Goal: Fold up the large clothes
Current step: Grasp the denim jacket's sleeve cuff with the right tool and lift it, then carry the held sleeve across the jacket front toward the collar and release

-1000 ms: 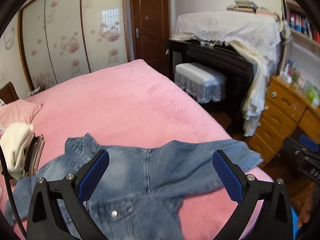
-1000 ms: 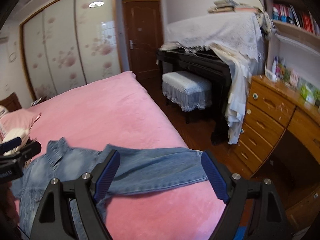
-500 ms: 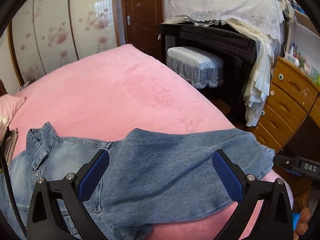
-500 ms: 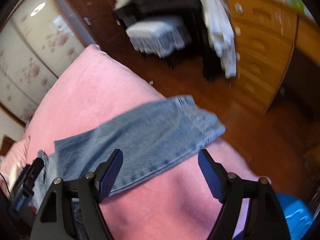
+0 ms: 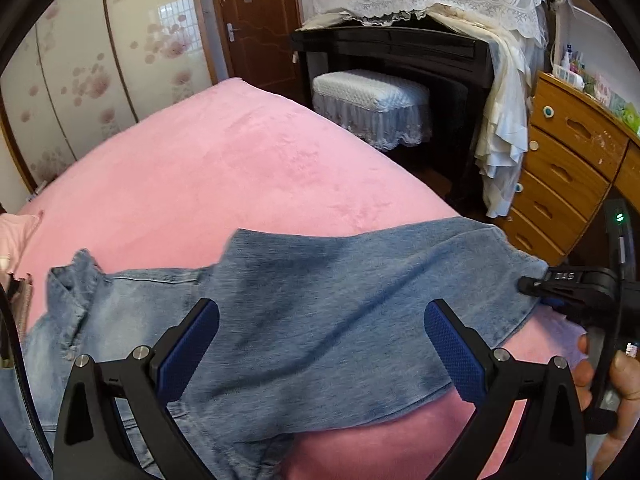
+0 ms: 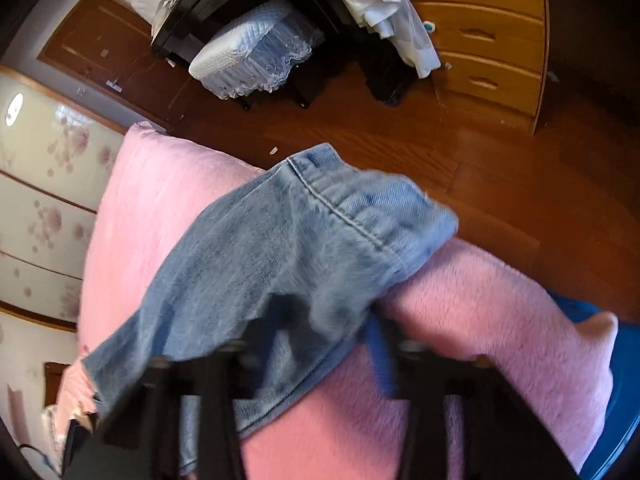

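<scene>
A blue denim jacket [image 5: 320, 280] lies on the pink bed [image 5: 220, 168], with its collar at the left and one sleeve stretched right toward the bed's corner. My left gripper [image 5: 322, 312] hovers open just above the middle of that sleeve, a pad on either side of it. In the left wrist view my right gripper [image 5: 528, 282] pinches the edge of the sleeve's cuff, held by a person's hand [image 5: 624, 368]. In the right wrist view the right gripper [image 6: 320, 336] is blurred. Its jaws are closing with the sleeve [image 6: 280, 248] between them, near the stitched cuff [image 6: 360, 208].
Past the bed's corner is wood floor [image 6: 480, 160]. A black piano under a lace cover [image 5: 400, 52] and a white padded stool [image 5: 372, 100] stand beyond. Wooden drawers [image 5: 568, 160] line the right side. Flowered wardrobe doors [image 5: 120, 60] are at the back left. A blue object [image 6: 624, 360] sits by the bed.
Both grippers have come down toward the bed. The right one rolled, tipped toward the floor and closed from wide open onto the sleeve's cuff. The left stays open.
</scene>
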`<state>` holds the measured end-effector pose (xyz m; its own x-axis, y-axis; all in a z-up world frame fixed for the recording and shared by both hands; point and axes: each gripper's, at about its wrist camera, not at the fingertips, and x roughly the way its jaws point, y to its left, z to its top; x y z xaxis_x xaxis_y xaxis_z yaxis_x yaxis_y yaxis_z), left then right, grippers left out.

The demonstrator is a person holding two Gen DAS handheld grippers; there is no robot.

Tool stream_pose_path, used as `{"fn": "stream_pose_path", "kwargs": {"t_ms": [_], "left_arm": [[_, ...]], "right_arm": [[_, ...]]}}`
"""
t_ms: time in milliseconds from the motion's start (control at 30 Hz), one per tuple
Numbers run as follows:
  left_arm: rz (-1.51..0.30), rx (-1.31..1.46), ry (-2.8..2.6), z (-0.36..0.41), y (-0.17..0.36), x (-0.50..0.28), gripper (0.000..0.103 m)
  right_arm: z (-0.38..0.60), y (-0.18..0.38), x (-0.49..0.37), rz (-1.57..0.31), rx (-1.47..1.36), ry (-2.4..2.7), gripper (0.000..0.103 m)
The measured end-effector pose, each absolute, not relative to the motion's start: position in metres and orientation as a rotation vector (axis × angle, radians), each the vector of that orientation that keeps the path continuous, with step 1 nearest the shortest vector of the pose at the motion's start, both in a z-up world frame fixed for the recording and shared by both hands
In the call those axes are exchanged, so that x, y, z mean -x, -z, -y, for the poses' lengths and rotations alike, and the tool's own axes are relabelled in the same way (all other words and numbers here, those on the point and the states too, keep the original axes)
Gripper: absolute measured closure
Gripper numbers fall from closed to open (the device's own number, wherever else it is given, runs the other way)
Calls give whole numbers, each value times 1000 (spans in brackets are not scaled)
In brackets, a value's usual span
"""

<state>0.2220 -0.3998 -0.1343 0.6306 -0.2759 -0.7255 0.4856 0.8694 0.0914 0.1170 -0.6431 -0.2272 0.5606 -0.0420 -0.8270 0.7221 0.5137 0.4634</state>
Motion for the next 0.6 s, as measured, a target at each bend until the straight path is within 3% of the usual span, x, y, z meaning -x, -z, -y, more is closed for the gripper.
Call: {"fn": "stream_pose_path", "kwargs": {"t_ms": [100, 167, 333, 600], "left_arm": [[-782, -256, 419, 383, 125, -222, 3], [-796, -228, 414, 369, 117, -227, 9], [-801, -168, 364, 315, 90, -234, 9], [-764, -39, 225, 194, 57, -230, 9]], "right_arm": [[633, 199, -107, -746, -869, 494, 93], [622, 174, -107, -680, -816, 461, 93], [550, 91, -117, -551, -582, 304, 93], [406, 19, -154, -494, -341, -44, 93]]}}
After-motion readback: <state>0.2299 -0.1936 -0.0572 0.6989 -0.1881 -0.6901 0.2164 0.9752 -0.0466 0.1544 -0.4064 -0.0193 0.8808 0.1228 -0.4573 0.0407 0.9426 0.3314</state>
